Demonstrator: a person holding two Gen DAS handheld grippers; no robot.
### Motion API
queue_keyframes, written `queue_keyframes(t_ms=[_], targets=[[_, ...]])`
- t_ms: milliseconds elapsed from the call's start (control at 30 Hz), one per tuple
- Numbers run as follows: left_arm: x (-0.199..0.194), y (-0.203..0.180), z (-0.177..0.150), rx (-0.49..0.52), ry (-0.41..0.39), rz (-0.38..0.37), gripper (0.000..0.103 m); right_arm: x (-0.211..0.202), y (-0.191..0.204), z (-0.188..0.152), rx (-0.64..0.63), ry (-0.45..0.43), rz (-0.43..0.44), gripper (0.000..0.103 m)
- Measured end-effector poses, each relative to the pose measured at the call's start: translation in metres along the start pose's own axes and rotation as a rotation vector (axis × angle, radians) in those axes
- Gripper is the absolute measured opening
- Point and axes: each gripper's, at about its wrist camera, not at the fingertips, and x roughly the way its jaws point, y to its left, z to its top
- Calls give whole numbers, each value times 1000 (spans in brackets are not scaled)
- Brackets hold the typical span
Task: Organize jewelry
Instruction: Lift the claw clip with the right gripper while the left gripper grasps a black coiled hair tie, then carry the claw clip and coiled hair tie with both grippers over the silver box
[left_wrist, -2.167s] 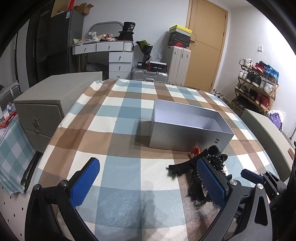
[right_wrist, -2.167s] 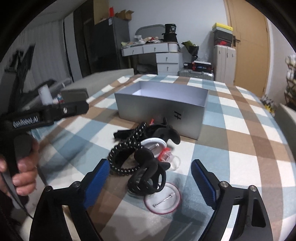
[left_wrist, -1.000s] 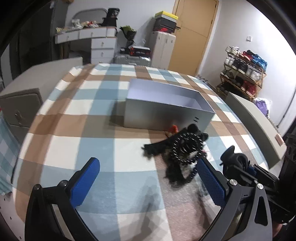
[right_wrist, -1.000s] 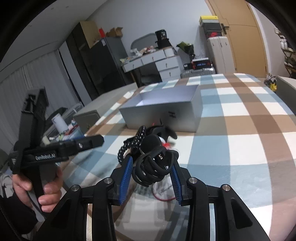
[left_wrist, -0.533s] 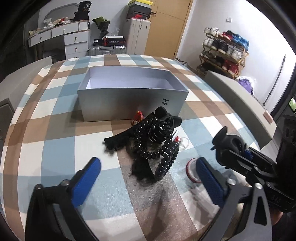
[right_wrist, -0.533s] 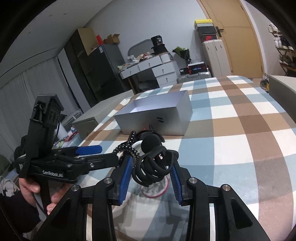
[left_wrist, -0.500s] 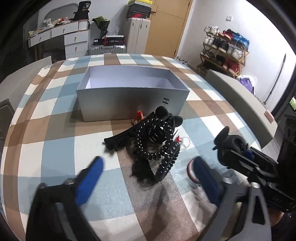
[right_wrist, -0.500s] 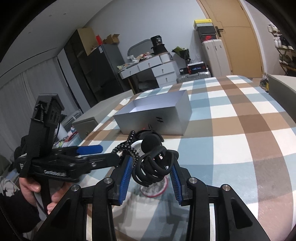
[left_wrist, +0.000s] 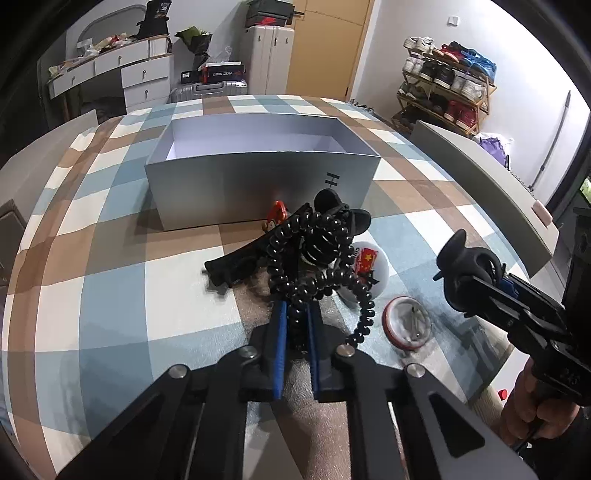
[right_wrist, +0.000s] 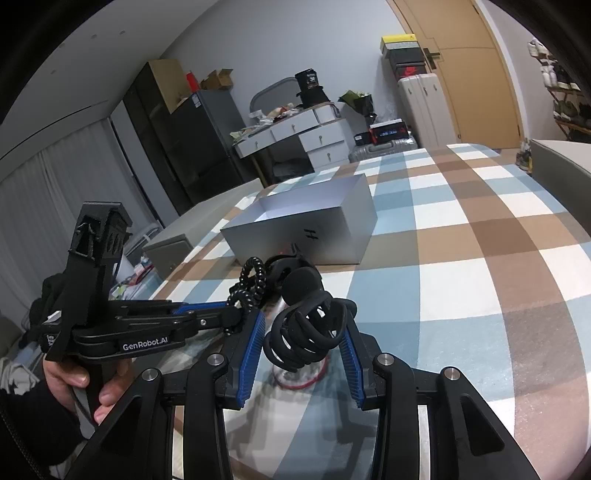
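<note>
Half-hidden coil band (left_wrist: 314, 273) seemingly pinched.

Even, soft indoor light, faint shadows on the cloth, heavy fisheye bending, black vignette corners, slight blur

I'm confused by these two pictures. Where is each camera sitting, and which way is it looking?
Left wrist view: sits on the left gripper, looking down along its fingers, shut on the black coil hair tie; the right gripper and a hand show.
Right wrist view: sits on the right gripper, shut on a black hair clip, looking across the checked cloth; the left gripper and its hand show.
Both share the silver box.
</note>
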Motion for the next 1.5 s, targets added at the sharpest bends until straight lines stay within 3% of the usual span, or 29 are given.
queue_keyframes(t_ms=[733,1000,1200,1500], targets=[[-19,6,2,5,-81,29,5,12,24,11,-51,9,8,39],[-36,17,11,7,-164,66,5,16,36,25,-83,-7,33,39],[-42,29,35,-2,-214,66,5,20,38,52,-69,-38,72,39],[-26,43,90,-3,-253,44,5,44,33,122,-125,-66,109,39]])
